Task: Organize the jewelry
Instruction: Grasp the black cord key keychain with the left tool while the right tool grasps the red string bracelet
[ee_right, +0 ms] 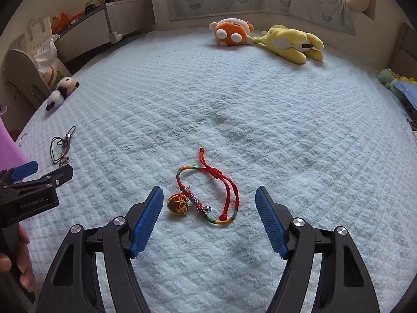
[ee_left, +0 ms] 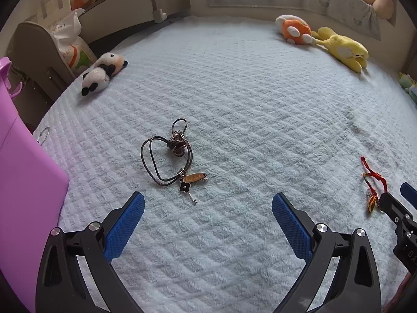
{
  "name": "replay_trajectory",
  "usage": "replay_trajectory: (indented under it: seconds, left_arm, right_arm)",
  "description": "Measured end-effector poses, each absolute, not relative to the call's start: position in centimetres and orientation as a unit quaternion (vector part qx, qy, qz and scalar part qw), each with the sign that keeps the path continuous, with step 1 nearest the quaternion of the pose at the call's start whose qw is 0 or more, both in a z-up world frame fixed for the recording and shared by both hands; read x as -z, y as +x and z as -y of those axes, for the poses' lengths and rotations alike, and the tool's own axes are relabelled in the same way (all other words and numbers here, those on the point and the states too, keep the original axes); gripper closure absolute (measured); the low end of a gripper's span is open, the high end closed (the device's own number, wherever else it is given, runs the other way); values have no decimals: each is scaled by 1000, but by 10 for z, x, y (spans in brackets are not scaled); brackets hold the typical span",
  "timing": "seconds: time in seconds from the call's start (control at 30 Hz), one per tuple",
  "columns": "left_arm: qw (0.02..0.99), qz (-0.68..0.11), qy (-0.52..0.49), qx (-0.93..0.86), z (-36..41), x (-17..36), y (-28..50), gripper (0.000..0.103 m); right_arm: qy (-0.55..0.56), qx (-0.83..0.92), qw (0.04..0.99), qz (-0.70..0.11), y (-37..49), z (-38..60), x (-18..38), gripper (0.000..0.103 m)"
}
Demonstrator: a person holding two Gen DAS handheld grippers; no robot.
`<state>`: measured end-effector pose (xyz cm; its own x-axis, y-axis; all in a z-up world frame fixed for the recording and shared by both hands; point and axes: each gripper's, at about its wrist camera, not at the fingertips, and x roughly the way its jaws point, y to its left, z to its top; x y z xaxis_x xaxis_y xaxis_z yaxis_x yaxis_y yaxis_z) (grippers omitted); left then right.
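Right wrist view: released right claw [ee_right: 208, 203] is straddling the red bracelet [ee_right: 208, 195] lying near the bed's [ee_right: 286, 130] front edge.

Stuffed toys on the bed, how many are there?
3 that show clearly: a panda at the left edge, an orange toy at the far side, and a yellow toy right beside it. More soft things peek in at the right edge, partly hidden.

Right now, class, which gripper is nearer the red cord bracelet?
Right. The right gripper frames the red cord bracelet between open fingers; the left gripper sits far off, beside it.
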<state>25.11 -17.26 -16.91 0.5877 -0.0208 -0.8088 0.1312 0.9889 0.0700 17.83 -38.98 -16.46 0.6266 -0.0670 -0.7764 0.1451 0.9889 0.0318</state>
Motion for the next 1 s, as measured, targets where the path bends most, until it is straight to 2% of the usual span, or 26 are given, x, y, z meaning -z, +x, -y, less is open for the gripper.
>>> replay_trajectory:
  seconds: [0.33,1.0]
  left_arm:
    - [886,-461,53,26,164,192,276,6]
    - [891,-449,57,26,162,197,317,6]
  right_arm:
    - [49,66,897,-434,194,394,182,33]
    - [32,71,893,-444,208,384,196,34]
